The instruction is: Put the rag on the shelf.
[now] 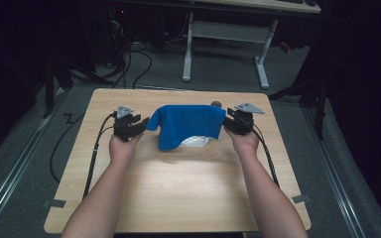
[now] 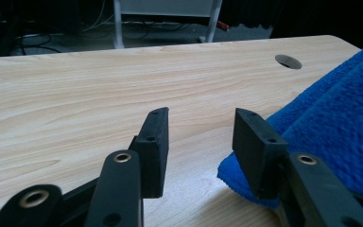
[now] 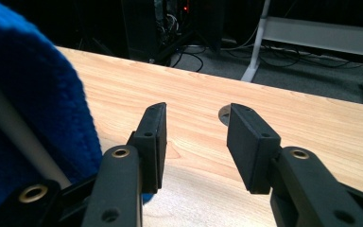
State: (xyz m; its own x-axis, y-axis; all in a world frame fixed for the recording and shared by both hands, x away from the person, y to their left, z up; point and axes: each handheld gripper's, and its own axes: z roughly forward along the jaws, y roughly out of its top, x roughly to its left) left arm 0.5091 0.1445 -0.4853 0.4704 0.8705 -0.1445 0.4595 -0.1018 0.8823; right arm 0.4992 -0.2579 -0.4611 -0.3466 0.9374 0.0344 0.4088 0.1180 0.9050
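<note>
Two grippers flank a blue towel (image 1: 187,125) draped over a white object (image 1: 197,141) near the middle of the surface (image 1: 178,183).

Step in hand, as a judgement: positioning at the towel's two side edges, either to take hold or having let go. Left gripper (image 2: 199,142): jaws wide apart, clamped on nothing; the towel edge lies just beside the right-hand jaw, possibly touching it. Right gripper (image 3: 196,142): jaws equally wide apart, bare wood between them, towel close at the left-hand jaw. Next move likely calls for bringing each pair of jaws over a towel edge before closing. A cable hole (image 2: 288,61) lies beyond.
</note>
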